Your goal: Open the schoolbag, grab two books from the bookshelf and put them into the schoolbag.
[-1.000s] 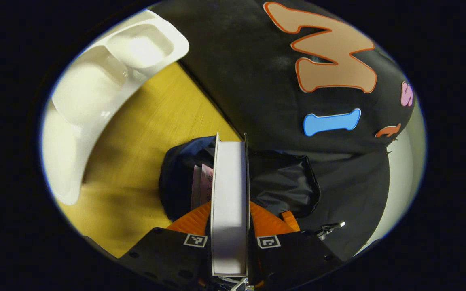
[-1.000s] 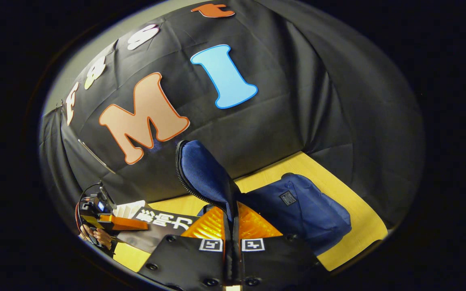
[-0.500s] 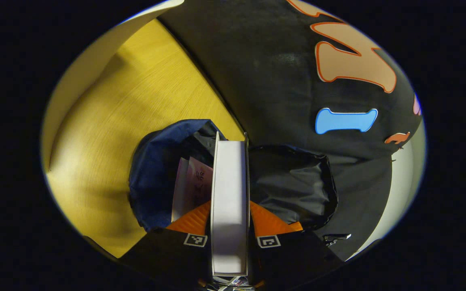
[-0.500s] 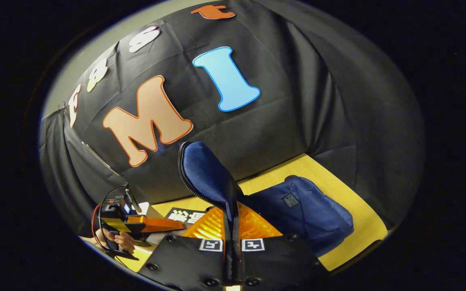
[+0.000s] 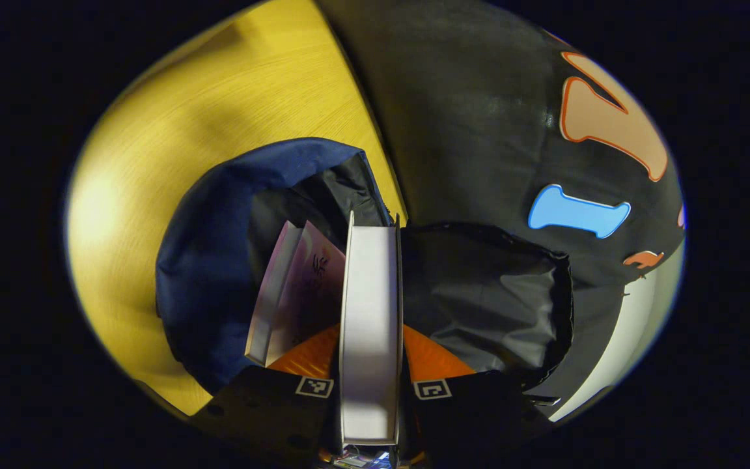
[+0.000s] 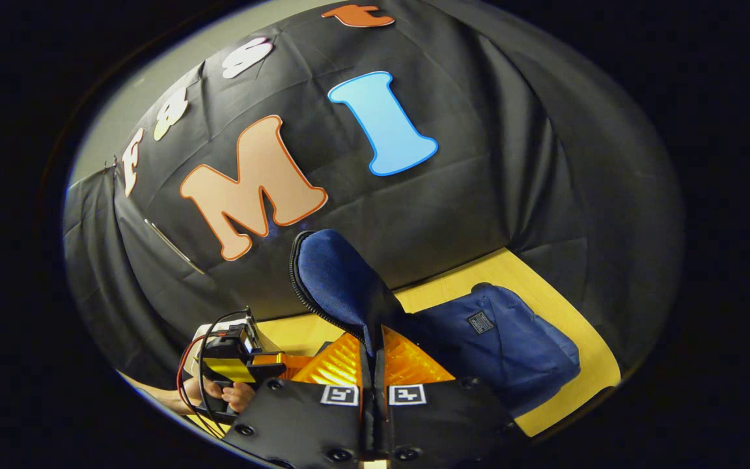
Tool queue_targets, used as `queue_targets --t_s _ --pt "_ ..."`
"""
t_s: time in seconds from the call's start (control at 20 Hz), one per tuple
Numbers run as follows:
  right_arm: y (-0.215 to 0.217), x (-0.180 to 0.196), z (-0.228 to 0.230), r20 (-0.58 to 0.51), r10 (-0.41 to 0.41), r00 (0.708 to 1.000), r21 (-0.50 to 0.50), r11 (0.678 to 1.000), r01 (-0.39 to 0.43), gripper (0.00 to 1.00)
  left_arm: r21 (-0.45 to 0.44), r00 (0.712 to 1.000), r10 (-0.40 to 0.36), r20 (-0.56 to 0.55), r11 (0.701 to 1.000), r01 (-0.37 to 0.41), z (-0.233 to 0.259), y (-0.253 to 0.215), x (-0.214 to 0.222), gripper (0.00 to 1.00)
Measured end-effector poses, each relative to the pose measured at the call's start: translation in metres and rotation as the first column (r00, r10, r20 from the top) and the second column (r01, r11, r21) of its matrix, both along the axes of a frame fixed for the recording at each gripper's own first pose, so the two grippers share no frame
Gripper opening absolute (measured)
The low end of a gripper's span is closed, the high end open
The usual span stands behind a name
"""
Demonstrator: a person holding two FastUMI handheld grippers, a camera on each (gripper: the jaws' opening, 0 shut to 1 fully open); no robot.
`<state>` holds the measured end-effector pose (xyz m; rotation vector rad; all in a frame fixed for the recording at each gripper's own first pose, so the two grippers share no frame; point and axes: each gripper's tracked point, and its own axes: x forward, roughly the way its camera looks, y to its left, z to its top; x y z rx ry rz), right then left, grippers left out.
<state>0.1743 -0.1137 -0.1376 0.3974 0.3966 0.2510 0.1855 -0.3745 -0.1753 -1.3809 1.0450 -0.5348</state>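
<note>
The navy schoolbag (image 5: 212, 221) lies open on the table, its black lining (image 5: 479, 293) showing. One book with a pale pink cover (image 5: 297, 293) stands inside it. My left gripper (image 5: 370, 339) is shut on a second book (image 5: 370, 280), seen edge-on by its white pages, right at the bag's mouth. In the right gripper view, my right gripper (image 6: 373, 352) is shut on the bag's blue flap (image 6: 336, 280) and holds it up by the zipper edge. The bag's body (image 6: 499, 345) lies to the right. The left gripper (image 6: 238, 358) and the hand holding it are at lower left.
The yellow wooden table (image 5: 219, 98) spreads left of and beyond the bag. The black cloth wall (image 5: 479, 98) stands close behind the bag.
My left gripper has carried the book down to the bag's opening, so the bag looms larger and the white shelf has slid out of view. The right gripper keeps the flap raised.
</note>
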Motion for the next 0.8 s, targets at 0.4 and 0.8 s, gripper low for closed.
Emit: queue_targets --t_s 0.4,0.8 --pt "0.012 0.000 -0.001 -0.004 0.028 1.000 -0.027 0.999 -0.028 0.02 -0.069 0.996 0.038 -0.085 0.997 -0.044 -0.024 -0.027 0.000 0.31" --pt "0.011 -0.001 -0.008 -0.026 0.001 1.000 -0.009 1.000 -0.001 0.02 0.000 0.977 0.008 -0.214 1.000 -0.008 -0.055 -0.034 -0.005 0.45"
